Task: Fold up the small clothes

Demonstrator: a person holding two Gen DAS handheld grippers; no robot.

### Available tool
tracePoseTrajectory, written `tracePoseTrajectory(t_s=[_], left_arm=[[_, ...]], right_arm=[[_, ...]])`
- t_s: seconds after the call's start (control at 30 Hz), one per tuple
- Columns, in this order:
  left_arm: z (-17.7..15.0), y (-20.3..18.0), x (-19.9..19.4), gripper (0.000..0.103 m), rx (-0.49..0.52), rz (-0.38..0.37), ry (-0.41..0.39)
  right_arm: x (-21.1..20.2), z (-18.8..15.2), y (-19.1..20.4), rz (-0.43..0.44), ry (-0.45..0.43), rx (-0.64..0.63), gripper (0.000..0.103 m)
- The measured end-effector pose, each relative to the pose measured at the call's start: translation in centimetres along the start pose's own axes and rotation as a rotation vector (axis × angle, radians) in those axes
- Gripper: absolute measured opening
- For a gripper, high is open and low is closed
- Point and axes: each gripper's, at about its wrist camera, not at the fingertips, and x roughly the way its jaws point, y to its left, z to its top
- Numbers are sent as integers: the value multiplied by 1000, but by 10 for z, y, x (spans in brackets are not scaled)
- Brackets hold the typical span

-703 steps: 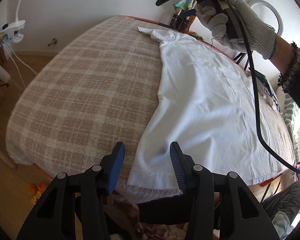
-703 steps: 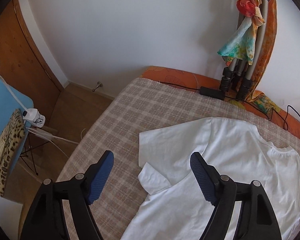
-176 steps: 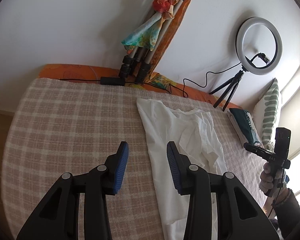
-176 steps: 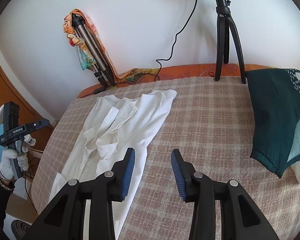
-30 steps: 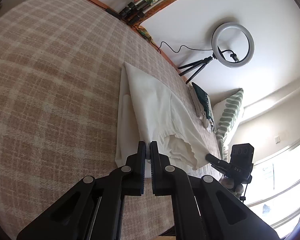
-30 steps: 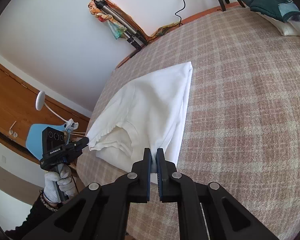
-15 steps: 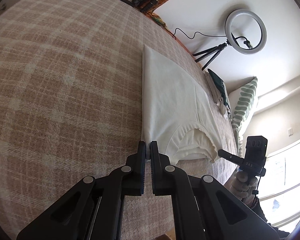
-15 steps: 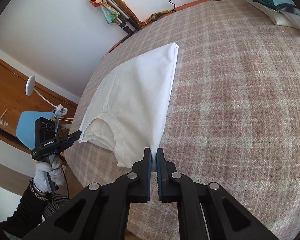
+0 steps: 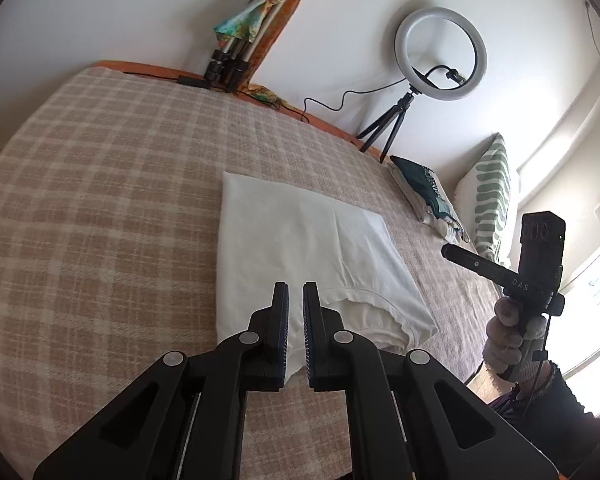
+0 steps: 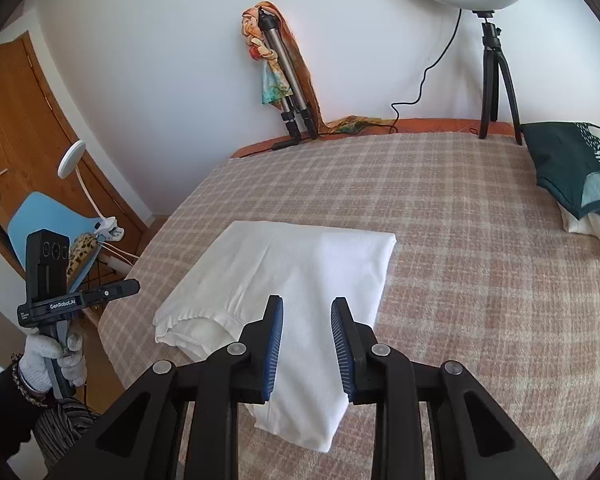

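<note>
The white shirt [image 10: 300, 276] lies folded into a flat rectangle on the plaid bedspread [image 10: 460, 240], its collar end toward the near edge of the bed and its folded edge toward the wall.

The right gripper [image 10: 307, 344] hangs above the near right corner of the shirt. Its jaws have just been opening and stand a modest way apart; the cloth shows in the gap between them, but it lies below on the bed and the blue pads [image 10: 274, 344] do not press on it.

The left gripper [image 9: 296, 328] is above the near left corner, by the collar. Its jaws are drawn narrow, with only a thin slit between the pads — the shirt shows through that slit and appears to lie flat beneath, not pinched.

Each gloved hand shows in the other's view: the left hand [image 10: 54, 360] off the bed's left side, the right hand [image 9: 512, 340] off its right.

Well apart from the shirt, a dark green garment [image 10: 568, 168] rests on the right part of the bed, near a ring light [image 9: 440, 54] on its small tripod.
</note>
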Motion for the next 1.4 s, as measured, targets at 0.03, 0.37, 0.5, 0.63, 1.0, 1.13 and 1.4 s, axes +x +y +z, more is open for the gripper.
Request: tracePoseTrajectory(t_s=[0.03, 0.37, 0.5, 0.63, 1.0, 1.13, 1.4], left_arm=[[2, -6, 10, 6, 7, -5, 13], [6, -24, 72, 6, 73, 35, 105], [-5, -18, 85, 6, 76, 40, 164], [-11, -14, 81, 6, 68, 26, 165], [-32, -11, 39, 6, 69, -8, 163], [-26, -12, 9, 41, 98, 30, 76], [-15, 50, -10, 62, -255, -19, 5]], right_arm=[[9, 6, 6, 3, 2, -21, 25], [94, 31, 23, -31, 94, -88, 25], [110, 27, 9, -31, 140, -46, 24], [116, 21, 0, -41, 183, -31, 23], [87, 31, -73, -257, 135, 144, 35], [68, 34, -85, -203, 97, 210, 37], [64, 21, -93, -27, 114, 300, 69]])
